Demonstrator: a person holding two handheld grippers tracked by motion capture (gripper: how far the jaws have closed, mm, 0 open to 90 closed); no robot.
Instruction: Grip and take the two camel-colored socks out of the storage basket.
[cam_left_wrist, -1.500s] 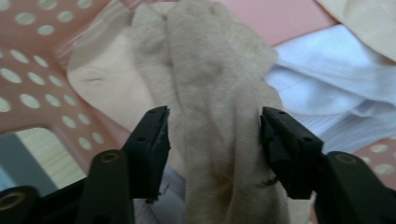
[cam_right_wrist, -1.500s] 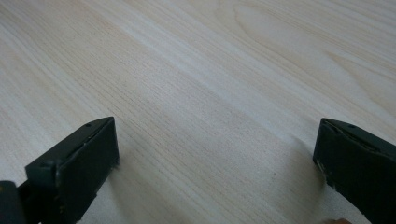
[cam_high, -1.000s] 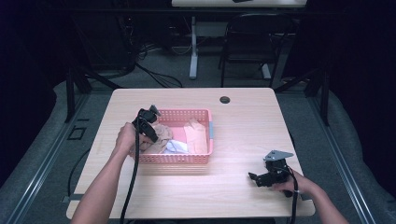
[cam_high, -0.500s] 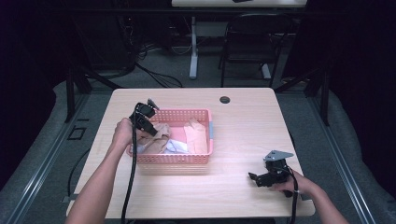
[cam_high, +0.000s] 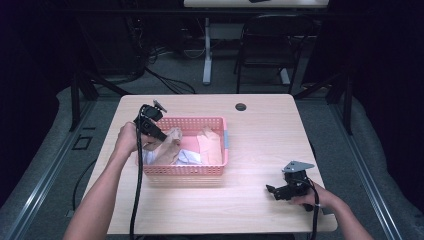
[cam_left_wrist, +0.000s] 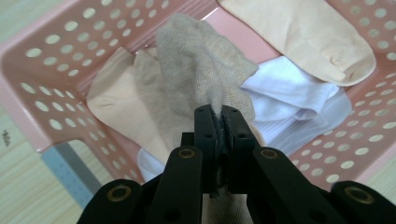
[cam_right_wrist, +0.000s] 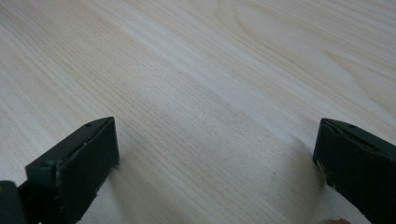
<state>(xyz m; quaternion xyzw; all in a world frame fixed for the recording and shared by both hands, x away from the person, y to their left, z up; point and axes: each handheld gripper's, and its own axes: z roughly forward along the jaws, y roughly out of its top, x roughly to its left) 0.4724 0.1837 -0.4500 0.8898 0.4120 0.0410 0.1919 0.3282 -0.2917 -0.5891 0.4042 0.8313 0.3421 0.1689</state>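
A wooden table (cam_high: 260, 145) carries a pink basket (cam_high: 220, 170) on its left half, holding several socks. A small dark round thing (cam_high: 241, 106) sits near the far edge, well apart from the basket.

The left forearm reaches in from the bottom left, its hand raised over the basket's left end. The left gripper (cam_high: 150, 131) points down and inward, its jaws pinched tight on a tan sock (cam_left_wrist: 196, 70), which hangs partly lifted above the others. The right hand (cam_high: 312, 197) rests low at the near right of the table, well apart from the basket, with the right gripper (cam_high: 275, 191) pointing left along the surface.

The left gripper view gives what the high view blurs: the tan sock's knit bunched between the closed jaws, a peach sock (cam_left_wrist: 308, 32) along the far side, white socks (cam_left_wrist: 289, 93) beneath, and the basket's holed walls. The right gripper view shows its jaws spread wide, holding nothing, with bare wood grain between them.
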